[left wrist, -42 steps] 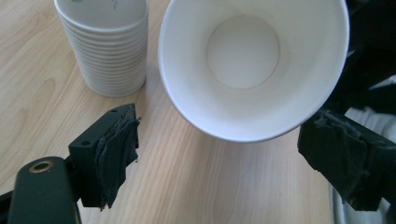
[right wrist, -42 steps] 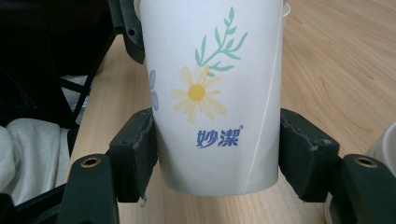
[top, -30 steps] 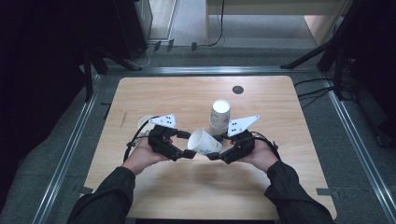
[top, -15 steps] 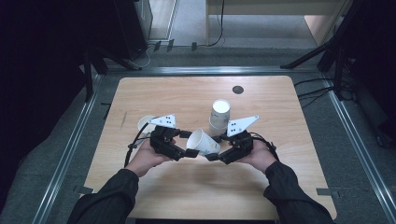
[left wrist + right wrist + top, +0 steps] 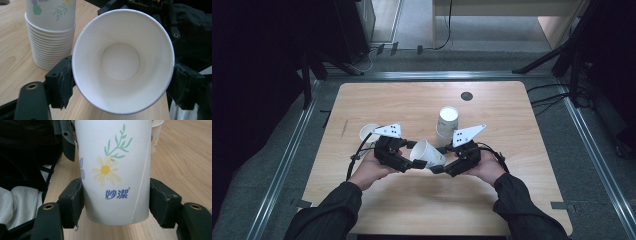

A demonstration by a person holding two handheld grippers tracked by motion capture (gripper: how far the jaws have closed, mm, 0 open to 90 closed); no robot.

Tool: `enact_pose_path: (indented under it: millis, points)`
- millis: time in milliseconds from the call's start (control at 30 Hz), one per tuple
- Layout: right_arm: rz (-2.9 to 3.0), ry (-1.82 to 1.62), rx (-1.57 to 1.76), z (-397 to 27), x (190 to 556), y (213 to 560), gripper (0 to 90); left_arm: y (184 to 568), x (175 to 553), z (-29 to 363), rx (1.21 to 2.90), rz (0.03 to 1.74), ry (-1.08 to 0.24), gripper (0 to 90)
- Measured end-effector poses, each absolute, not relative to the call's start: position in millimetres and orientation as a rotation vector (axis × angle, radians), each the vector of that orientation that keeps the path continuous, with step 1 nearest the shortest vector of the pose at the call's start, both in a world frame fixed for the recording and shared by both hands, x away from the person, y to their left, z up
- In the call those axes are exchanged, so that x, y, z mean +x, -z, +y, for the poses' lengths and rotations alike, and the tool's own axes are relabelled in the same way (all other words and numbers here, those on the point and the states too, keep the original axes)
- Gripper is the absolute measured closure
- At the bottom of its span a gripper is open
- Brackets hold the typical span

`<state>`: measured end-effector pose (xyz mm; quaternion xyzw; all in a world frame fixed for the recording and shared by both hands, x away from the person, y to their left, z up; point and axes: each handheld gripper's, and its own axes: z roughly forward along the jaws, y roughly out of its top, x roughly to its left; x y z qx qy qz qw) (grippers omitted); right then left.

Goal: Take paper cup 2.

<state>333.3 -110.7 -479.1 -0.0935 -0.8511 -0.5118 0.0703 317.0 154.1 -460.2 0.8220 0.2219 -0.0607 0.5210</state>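
High view: my left gripper (image 5: 410, 161) and right gripper (image 5: 438, 165) both pinch one white flower-printed paper cup (image 5: 427, 153), tilted above the wooden table (image 5: 512, 115), near the stacked white paper cups (image 5: 446, 122).

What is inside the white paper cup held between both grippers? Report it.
Nothing: the left gripper view looks straight into the white paper cup and shows bare white walls and a clean round bottom. Its outer base cannot be seen; the right gripper clamps the cup's sides there.

Lab: railed floor (image 5: 287, 165), lone table (image 5: 412, 100)
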Motion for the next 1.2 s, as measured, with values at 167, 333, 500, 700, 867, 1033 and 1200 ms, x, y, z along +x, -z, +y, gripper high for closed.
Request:
enact_pose_path:
  millis: [167, 333, 500, 700, 867, 1033, 1200]
  points:
    - [-2.559, 1.539, -0.283, -110.5, 333.4, 479.3, 34.3, 460.8, 317.3, 154.7, 1.971, 0.532, 0.151, 20.1]
    - [-2.559, 1.534, -0.286, -110.3, 333.5, 479.3, 34.4, 460.8, 317.2, 154.8, 1.973, 0.531, 0.144, 21.1]
    - [-2.558, 1.532, -0.293, -110.5, 333.8, 479.2, 34.2, 461.0, 317.2, 155.0, 1.968, 0.535, 0.138, 22.2]
    - [-2.562, 1.520, -0.303, -109.7, 333.5, 479.1, 34.1, 461.0, 316.8, 155.1, 1.968, 0.539, 0.130, 23.0]
    - [-2.564, 1.529, -0.303, -109.4, 333.9, 478.8, 33.8, 460.8, 316.8, 155.3, 1.962, 0.539, 0.126, 23.2]
    - [-2.566, 1.526, -0.302, -109.1, 333.8, 478.8, 33.7, 460.7, 316.7, 155.4, 1.963, 0.539, 0.123, 23.3]
    - [-2.567, 1.526, -0.299, -108.9, 333.4, 478.5, 33.5, 460.6, 317.3, 156.0, 1.949, 0.550, 0.135, 23.3]
